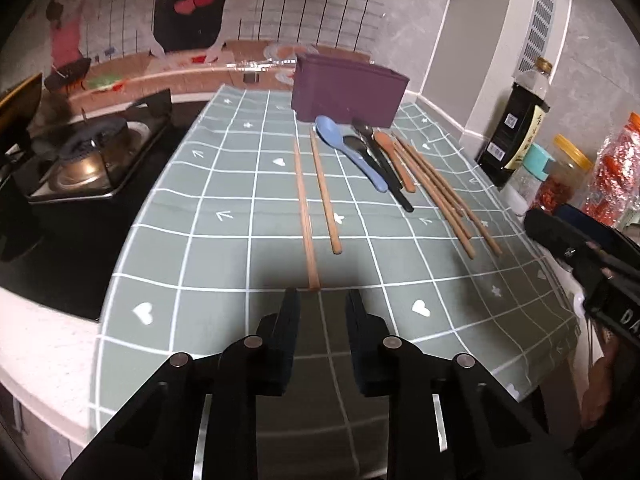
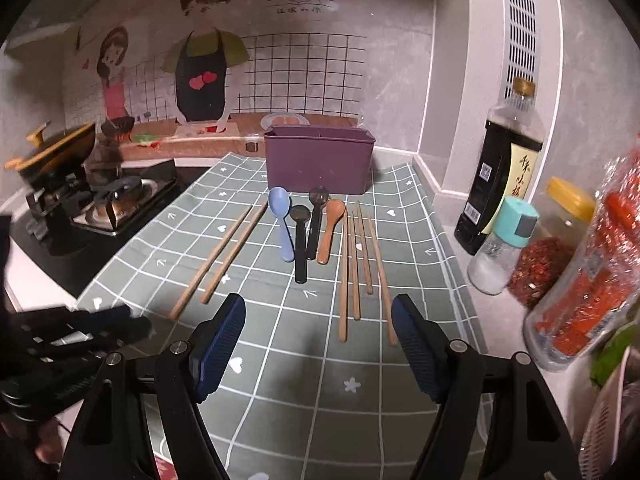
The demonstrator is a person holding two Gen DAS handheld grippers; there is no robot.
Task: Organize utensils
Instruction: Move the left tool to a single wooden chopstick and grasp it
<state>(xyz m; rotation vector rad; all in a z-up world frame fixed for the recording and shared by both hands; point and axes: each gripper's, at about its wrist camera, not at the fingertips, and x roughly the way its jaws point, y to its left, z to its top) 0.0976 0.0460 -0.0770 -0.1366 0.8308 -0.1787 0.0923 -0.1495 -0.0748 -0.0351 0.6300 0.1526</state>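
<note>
Spoons (image 2: 304,232) and chopsticks (image 2: 360,264) before purple bin (image 2: 318,164) — both grippers empty, fingers parted

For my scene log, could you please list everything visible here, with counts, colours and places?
utensil box: 1, purple, far end of the cloth
tablecloth: 1, grey-green grid, on the counter
blue spoon: 1, light blue, before the box
black spoons: 2, black, beside the blue spoon
brown spoon: 1, orange-brown, right of the black spoons
left chopsticks: 2, wooden, left of the spoons
right chopsticks: 4, wooden, right of the spoons
gas stove: 1, black and steel, left
sauce bottle: 1, dark, right
shaker: 1, teal cap, right
left gripper: open, empty
right gripper: open, empty
</note>
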